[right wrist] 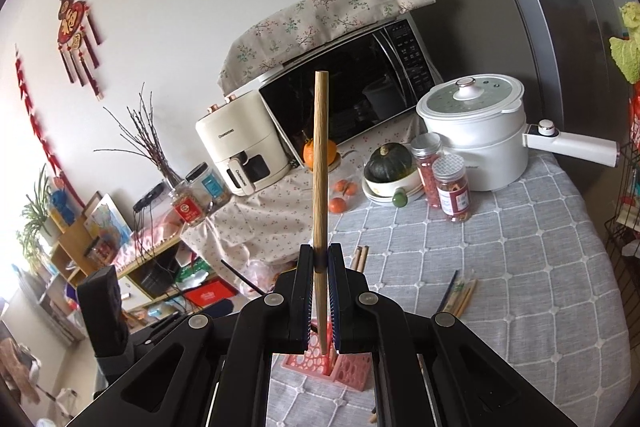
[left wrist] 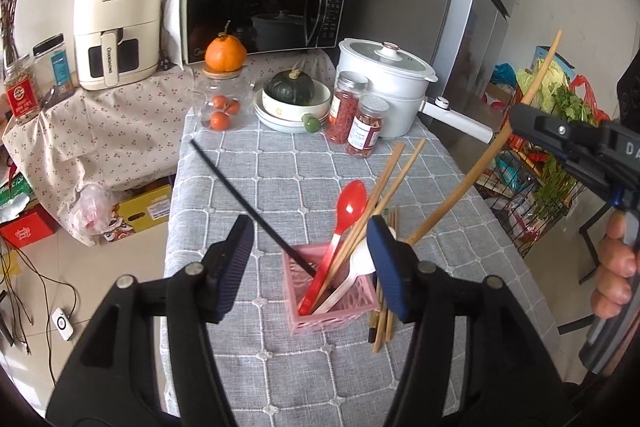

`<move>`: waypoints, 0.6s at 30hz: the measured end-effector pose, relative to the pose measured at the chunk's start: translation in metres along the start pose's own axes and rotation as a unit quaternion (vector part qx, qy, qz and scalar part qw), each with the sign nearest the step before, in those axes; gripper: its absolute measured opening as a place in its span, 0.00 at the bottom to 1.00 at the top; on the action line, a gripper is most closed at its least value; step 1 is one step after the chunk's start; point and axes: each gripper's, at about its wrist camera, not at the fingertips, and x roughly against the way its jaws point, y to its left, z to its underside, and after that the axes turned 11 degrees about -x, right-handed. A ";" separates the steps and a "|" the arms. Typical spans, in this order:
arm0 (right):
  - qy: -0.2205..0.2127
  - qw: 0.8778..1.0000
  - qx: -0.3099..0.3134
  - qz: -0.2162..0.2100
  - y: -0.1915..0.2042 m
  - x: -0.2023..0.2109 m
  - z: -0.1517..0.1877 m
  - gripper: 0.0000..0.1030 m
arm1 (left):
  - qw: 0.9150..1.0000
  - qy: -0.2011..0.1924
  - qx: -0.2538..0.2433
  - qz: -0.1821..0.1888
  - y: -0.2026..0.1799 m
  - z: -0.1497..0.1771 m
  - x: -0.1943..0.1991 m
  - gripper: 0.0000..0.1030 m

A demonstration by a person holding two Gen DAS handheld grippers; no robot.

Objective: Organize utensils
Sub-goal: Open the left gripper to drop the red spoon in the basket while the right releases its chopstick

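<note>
The right hand-held gripper (right wrist: 320, 267) clamps a long wooden chopstick (right wrist: 320, 167) above a pink plastic lattice holder (left wrist: 334, 297) on the grey-quilted bench (left wrist: 280, 179). The holder contains a red plastic spoon (left wrist: 344, 223) (plus other utensils). The left hand-held gripper (left wrist: 312, 259) hovers, jaws wide, holding nothing

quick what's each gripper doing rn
Left gripper: open, holding nothing.
Right gripper: closed on a long wooden chopstick.
</note>
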 end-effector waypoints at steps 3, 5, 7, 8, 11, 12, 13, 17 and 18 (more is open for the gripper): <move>0.007 1.000 -0.003 -0.005 0.003 -0.011 0.003 0.07 | 1.000 0.003 0.009 0.000 0.010 0.004 0.003 0.60; 0.011 1.000 -0.002 -0.009 0.007 -0.019 0.005 0.07 | 1.000 0.009 0.011 0.003 0.014 0.007 0.002 0.60; 0.017 1.000 0.004 -0.006 0.011 -0.028 0.009 0.07 | 1.000 0.015 0.011 0.003 0.017 0.010 0.000 0.60; 0.021 1.000 0.010 0.001 0.013 -0.035 0.011 0.07 | 1.000 0.020 0.012 0.004 0.019 0.011 -0.002 0.60; 0.043 0.999 0.021 0.021 0.016 -0.058 0.021 0.07 | 0.999 0.031 0.016 0.008 0.022 0.015 -0.004 0.60; 0.054 0.998 0.020 0.025 0.016 -0.066 0.025 0.07 | 0.999 0.035 0.017 0.010 0.023 0.017 -0.005 0.60; 0.062 0.997 0.020 0.028 0.016 -0.073 0.028 0.07 | 0.999 0.038 0.017 0.011 0.024 0.018 -0.006 0.60; 0.088 0.995 0.021 0.035 0.017 -0.094 0.041 0.07 | 0.998 0.051 0.015 0.014 0.023 0.023 -0.010 0.61; 0.091 0.995 0.022 0.037 0.018 -0.097 0.043 0.07 | 0.998 0.053 0.015 0.014 0.023 0.024 -0.011 0.61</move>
